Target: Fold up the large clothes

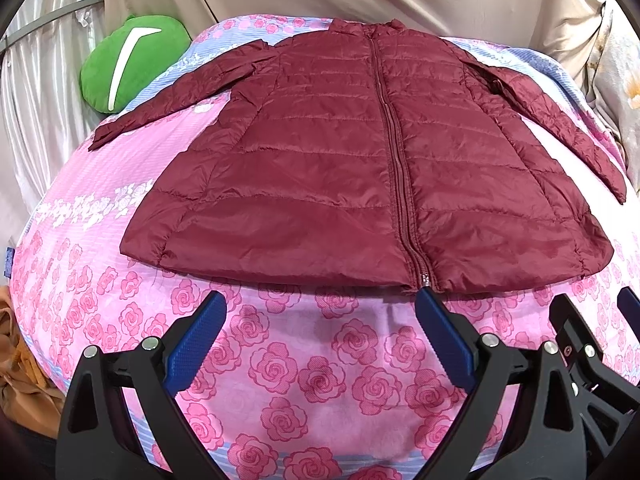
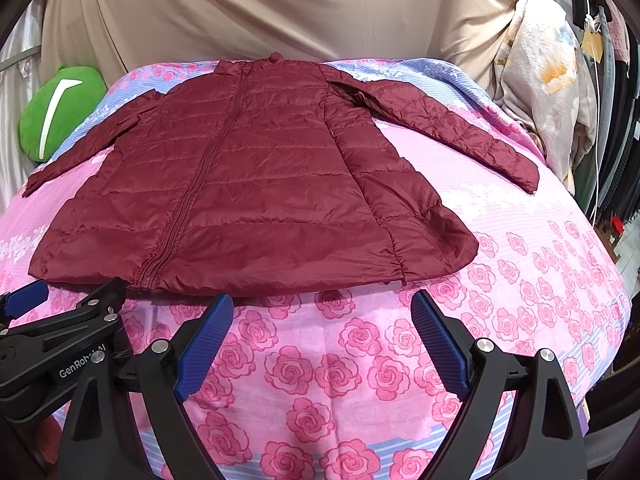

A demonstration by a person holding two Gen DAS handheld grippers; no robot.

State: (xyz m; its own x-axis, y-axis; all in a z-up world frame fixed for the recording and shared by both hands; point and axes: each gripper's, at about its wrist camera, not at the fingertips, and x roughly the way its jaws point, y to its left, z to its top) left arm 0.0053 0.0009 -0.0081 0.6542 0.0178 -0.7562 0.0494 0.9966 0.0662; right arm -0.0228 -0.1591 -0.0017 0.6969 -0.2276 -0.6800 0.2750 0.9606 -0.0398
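A dark red quilted jacket (image 1: 340,160) lies flat and zipped on a pink rose-patterned bedsheet (image 1: 304,368), front up, collar away from me, both sleeves spread out to the sides. It also shows in the right wrist view (image 2: 256,184). My left gripper (image 1: 320,300) is open and empty, just short of the jacket's hem near the zipper's end. My right gripper (image 2: 322,304) is open and empty, just short of the hem on the jacket's right half. The right gripper (image 1: 592,328) shows at the edge of the left wrist view, and the left gripper (image 2: 60,320) in the right wrist view.
A green cushion (image 1: 128,64) lies at the bed's far left, beside the left sleeve. A beige cloth backdrop (image 2: 280,12) hangs behind the bed. A floral blanket (image 2: 548,72) is piled at the far right. Orange fabric (image 1: 20,360) lies off the bed's left edge.
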